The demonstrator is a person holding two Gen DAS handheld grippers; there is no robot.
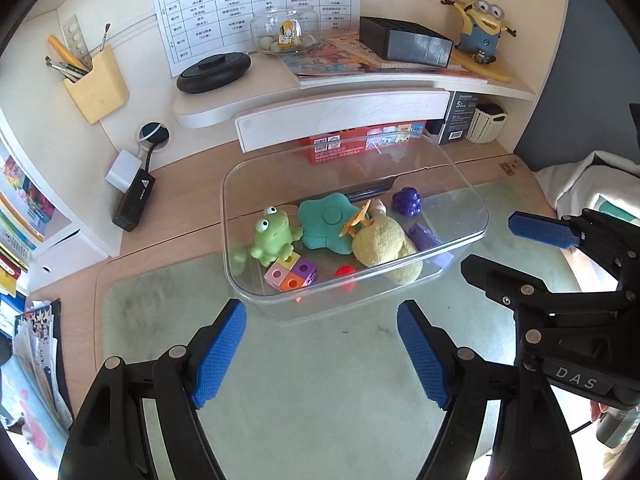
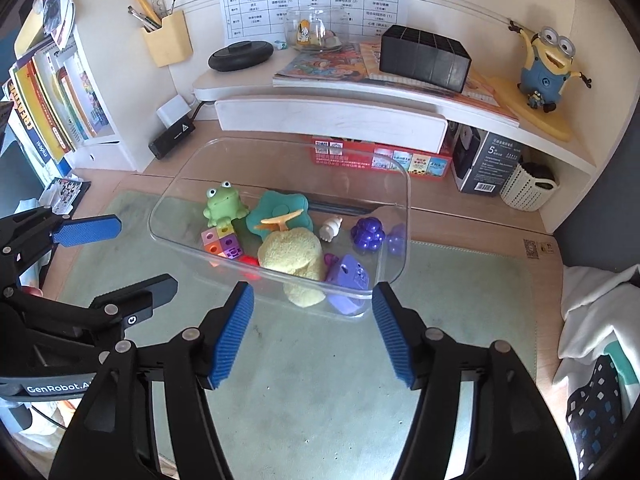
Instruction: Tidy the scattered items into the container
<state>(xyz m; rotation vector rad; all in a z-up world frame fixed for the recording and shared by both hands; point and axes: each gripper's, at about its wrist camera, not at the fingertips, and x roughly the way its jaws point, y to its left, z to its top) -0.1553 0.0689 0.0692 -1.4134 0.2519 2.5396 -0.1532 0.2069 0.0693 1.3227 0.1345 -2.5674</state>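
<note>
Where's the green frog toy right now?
The green frog toy sits inside the clear container, at its left end, beside the teal star cushion and above the colored cubes.

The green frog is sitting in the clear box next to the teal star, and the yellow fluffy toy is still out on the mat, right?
Not quite. The yellow fluffy toy is inside the clear box too, not on the mat. The right wrist view shows it. The green frog does sit in there beside the teal star.
</note>
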